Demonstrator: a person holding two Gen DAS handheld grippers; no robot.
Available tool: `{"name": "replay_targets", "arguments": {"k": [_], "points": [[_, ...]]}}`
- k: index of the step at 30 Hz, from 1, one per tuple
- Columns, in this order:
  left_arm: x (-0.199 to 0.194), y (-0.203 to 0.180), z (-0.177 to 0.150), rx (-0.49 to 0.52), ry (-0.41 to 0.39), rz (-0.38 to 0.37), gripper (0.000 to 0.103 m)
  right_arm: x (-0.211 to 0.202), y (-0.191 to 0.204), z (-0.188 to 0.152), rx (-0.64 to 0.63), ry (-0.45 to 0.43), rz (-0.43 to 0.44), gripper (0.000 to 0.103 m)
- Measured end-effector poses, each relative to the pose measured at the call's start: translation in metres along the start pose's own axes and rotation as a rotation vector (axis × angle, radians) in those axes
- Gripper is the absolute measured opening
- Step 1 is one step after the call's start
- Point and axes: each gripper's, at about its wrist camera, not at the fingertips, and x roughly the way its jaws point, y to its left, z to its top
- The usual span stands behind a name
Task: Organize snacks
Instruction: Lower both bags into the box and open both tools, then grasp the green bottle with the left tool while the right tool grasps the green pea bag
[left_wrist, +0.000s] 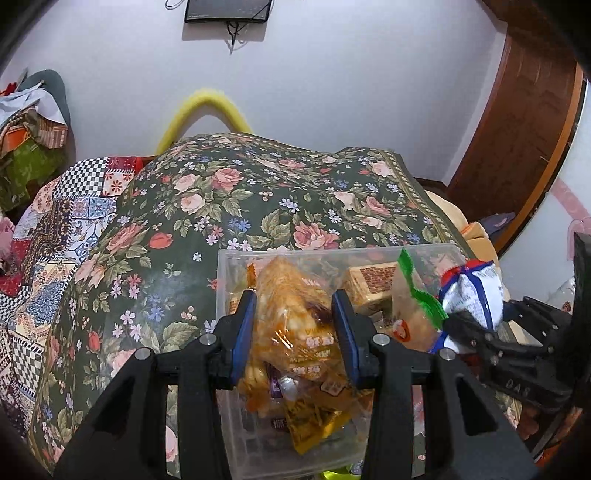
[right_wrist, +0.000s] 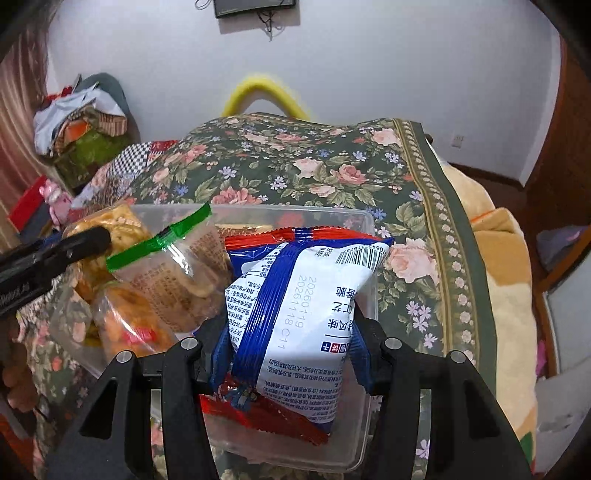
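My left gripper has its jaws clamped on an orange snack bag over a clear plastic bin. My right gripper pinches a blue-and-white chip bag above the same bin, which sits on a floral bedspread.

On the blue-and-white snack packet, printed upside down, "20260119" and "20261118 C11" were read beside a barcode; its Chinese print was too small to be made out.
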Motion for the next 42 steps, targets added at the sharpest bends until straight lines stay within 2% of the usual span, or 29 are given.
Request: {"name": "replay_targets", "arguments": {"k": [4,9,11,19,27,32,42], "points": [[-0.01,-0.001,-0.001,0.001,-0.012,0.0,0.044,-0.003,0.006,-0.005,-0.047,0.018,-0.028,0.054],[-0.032,-0.009,-0.003,0.041,-0.028,0.017,0.048,-0.018,0.007,-0.006,-0.035,-0.011,-0.033,0.071],[-0.044,-0.011,-0.005,0.054,-0.042,0.023,0.048,-0.026,0.01,-0.006,-0.037,-0.03,-0.026,0.073],[-0.097,-0.013,-0.016,0.05,-0.086,0.008,0.052,-0.08,0.033,-0.012,-0.08,-0.125,0.008,0.078],[-0.136,-0.01,-0.041,0.062,-0.088,0.01,0.059,-0.105,0.052,-0.028,-0.089,-0.152,0.063,0.08],[-0.141,-0.001,-0.071,0.068,-0.034,0.013,0.061,-0.1,0.066,-0.044,-0.085,-0.114,0.111,0.081],[-0.119,0.02,-0.118,0.032,0.093,0.025,0.061,-0.036,0.105,-0.083,-0.146,0.09,0.174,0.081]]}}
